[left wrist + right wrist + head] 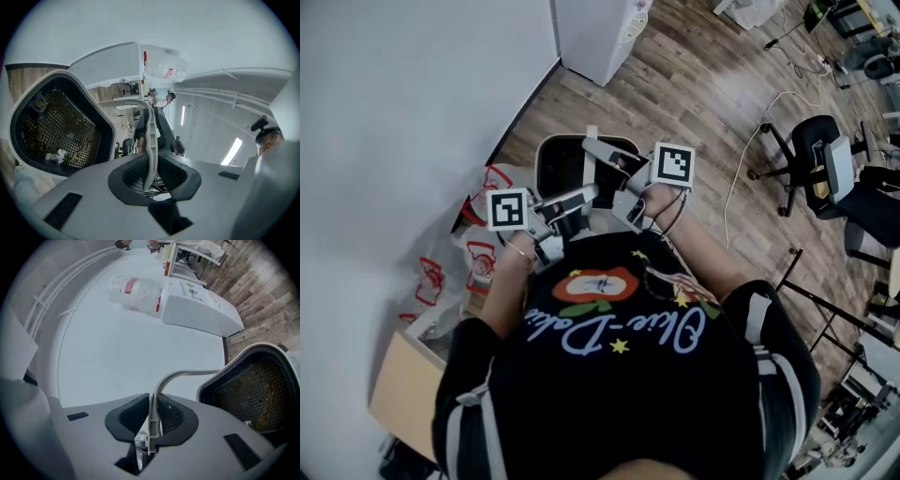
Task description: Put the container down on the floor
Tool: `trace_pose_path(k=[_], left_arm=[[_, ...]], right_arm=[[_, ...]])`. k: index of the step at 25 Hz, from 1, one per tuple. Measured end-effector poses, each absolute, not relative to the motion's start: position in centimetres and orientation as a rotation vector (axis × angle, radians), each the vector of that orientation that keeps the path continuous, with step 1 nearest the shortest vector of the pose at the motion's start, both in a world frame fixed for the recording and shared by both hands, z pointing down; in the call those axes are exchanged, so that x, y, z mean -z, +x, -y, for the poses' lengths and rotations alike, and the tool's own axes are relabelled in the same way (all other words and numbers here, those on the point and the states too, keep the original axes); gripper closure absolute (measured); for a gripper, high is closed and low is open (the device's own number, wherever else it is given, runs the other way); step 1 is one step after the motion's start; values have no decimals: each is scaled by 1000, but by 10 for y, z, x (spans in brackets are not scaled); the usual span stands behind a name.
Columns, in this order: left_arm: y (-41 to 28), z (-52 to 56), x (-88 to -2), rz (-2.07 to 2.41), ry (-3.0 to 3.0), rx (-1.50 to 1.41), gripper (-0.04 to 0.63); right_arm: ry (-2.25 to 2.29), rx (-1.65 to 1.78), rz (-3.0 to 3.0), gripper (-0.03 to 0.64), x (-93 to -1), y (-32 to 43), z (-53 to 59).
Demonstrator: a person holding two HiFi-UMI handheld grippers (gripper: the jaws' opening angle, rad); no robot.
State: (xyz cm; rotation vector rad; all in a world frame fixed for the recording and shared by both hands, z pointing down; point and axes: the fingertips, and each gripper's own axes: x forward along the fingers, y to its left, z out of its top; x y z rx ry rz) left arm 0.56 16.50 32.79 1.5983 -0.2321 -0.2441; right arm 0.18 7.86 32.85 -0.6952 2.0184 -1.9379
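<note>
The container [563, 165] is a white bin with a black inside and a mesh basket holding bits of debris. In the head view it hangs above the wooden floor, in front of the person's chest. My left gripper [577, 198] is shut on its thin grey handle [149, 136], and the bin's open mouth [61, 126] lies to the left of the jaws. My right gripper [611, 161] is shut on the handle [153, 413] too, where it arches over to the bin [255, 390] at the right. The bin's underside is hidden.
A white wall [394, 112] runs along the left. Plastic bags with red print [478, 246] lie at its foot, and a cardboard box [401, 386] sits nearer. A white appliance [600, 33] stands beyond. Black office chairs [825, 169] and a cable [741, 178] are at the right.
</note>
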Motion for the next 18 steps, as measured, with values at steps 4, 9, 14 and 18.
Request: trace_pose_path(k=[4, 9, 14, 18], left_arm=[[1, -130, -335, 271, 1597, 272, 541], [4, -98, -334, 315, 1578, 316, 541], [6, -73, -336, 353, 1580, 346, 541], [10, -58, -337, 396, 1562, 371, 542]], right_arm=[[-656, 1958, -2054, 569, -336, -5, -43], [-611, 1993, -2085, 569, -335, -8, -12], [-564, 2022, -2105, 569, -336, -10, 12], [-523, 2053, -2134, 569, -337, -9, 26]])
